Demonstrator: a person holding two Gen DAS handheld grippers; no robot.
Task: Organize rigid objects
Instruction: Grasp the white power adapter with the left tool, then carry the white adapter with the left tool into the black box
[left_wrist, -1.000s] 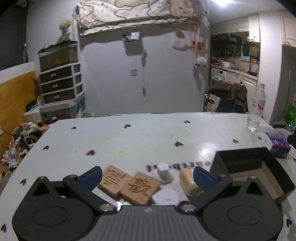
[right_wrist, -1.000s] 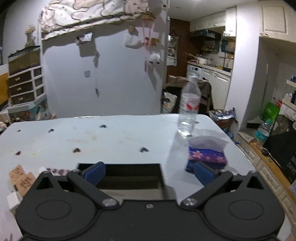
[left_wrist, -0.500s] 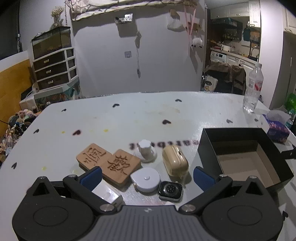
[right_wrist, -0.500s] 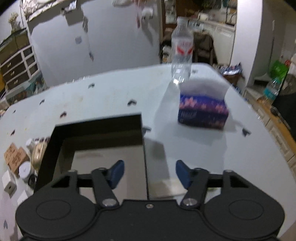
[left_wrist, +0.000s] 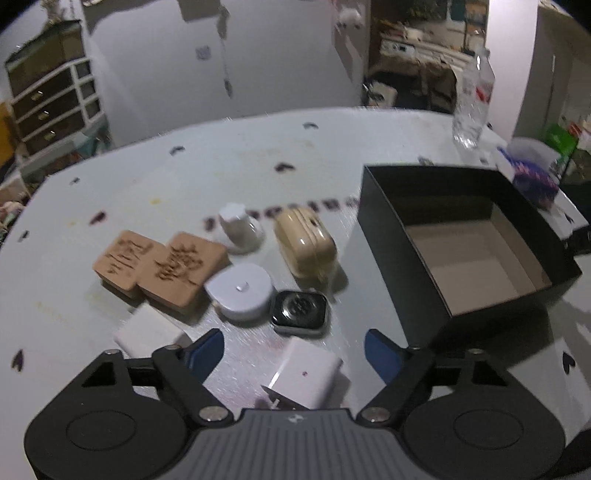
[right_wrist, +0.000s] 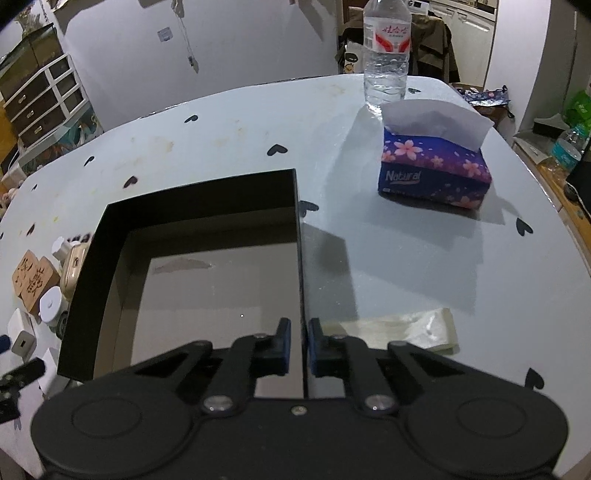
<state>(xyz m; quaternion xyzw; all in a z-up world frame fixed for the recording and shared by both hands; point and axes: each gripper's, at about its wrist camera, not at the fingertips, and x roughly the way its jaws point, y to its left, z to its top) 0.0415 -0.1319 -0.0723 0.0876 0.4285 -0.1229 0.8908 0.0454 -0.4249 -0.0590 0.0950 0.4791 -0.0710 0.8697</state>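
Left wrist view. Left gripper has jaws partly open and has just been closing; nothing is pressed between the pads. A white plug adapter lies on the table between and just below the fingertips, likely the piece meant for the first pick. The rest of the small rigid items are bunched together toward the table's near left: two carved wooden blocks touching side by side, a white round tape measure, a smartwatch body just beside it, a cream earbud case, a small white cap-shaped piece and a white cube charger at the left finger. The black open box stands to their right, empty and mouth up, ready to receive them. A bare strip of table separates cluster and box, enough to carry a piece across; the box's near wall must be cleared from above.

Right wrist view. Right gripper has just closed on the box's right wall, one pad inside and one outside, near the near right corner; judged as steadying the box while the other hand loads it. Beyond that wall the table is open up to the tissue pack and water bottle toward the far right edge. A flat clear plastic bag lies just beside the gripped wall.
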